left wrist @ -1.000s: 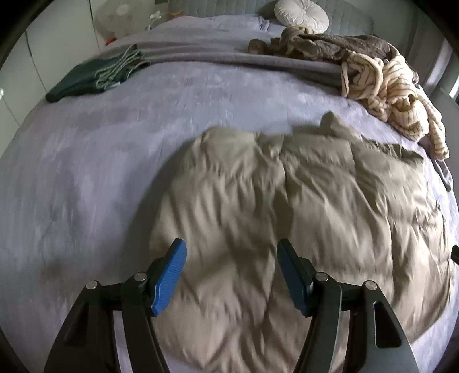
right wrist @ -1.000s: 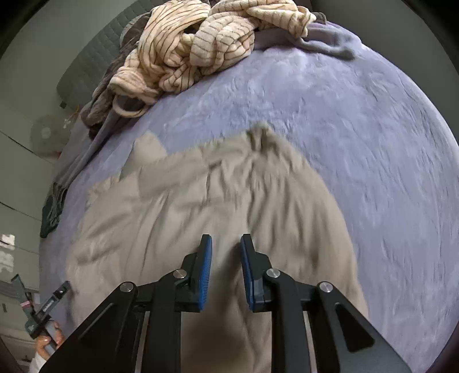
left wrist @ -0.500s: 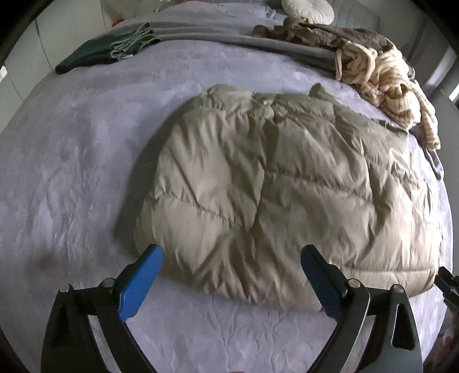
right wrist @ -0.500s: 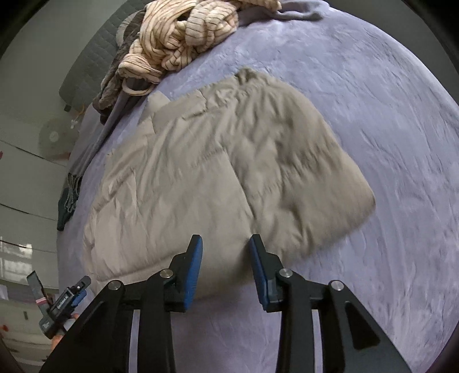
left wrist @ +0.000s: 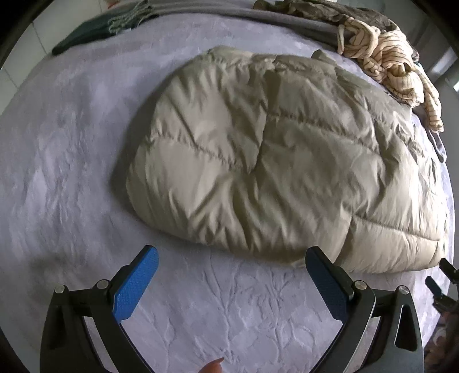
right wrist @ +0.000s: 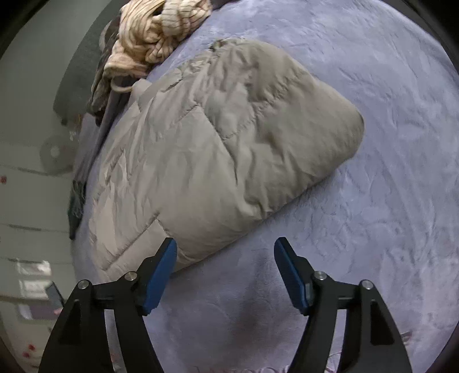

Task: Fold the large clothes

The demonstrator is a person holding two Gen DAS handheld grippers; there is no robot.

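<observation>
I've pulled both grippers, left and right, off the puffer jacket, jaws now spread.

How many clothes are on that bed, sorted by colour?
Beige: 1, the puffy jacket
Cream striped: 1, the sweater
Dark green: 1, the folded garment
Brown: 1, the crumpled garment
Total: 4

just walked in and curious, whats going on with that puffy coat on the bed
A person with a handheld gripper in each hand is folding a beige puffer jacket on a lilac bedspread. The jacket lies folded into a rough rectangle. The left gripper and the right gripper are both open, holding nothing, just short of the jacket's near edge. A striped garment pile waits at the far side, and a dark green folded item lies apart.
</observation>
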